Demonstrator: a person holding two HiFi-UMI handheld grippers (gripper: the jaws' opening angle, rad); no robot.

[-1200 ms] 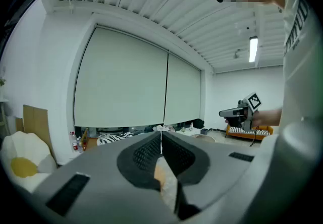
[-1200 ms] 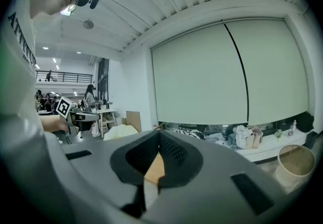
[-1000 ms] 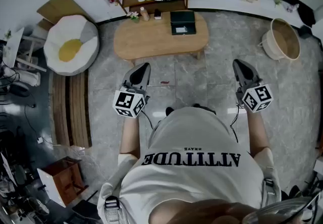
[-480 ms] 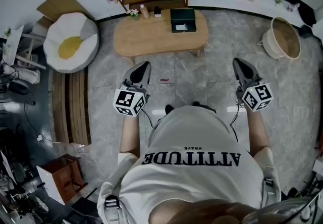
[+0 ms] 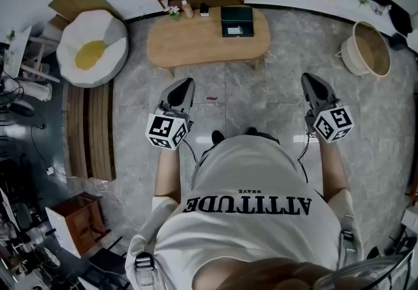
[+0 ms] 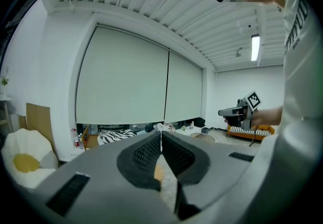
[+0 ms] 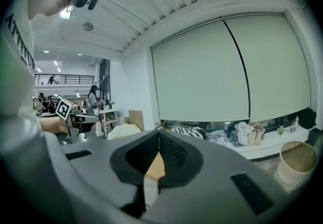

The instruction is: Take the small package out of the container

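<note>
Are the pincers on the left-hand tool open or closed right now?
Closed. In its own view, the left gripper shows its two dark pads meeting at the tips, with nothing held between them.

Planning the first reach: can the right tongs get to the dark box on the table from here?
Probably not yet. The box sits on the table, with floor between it and the shut right tongs. Nothing blocks the way; a step forward looks needed.
</note>
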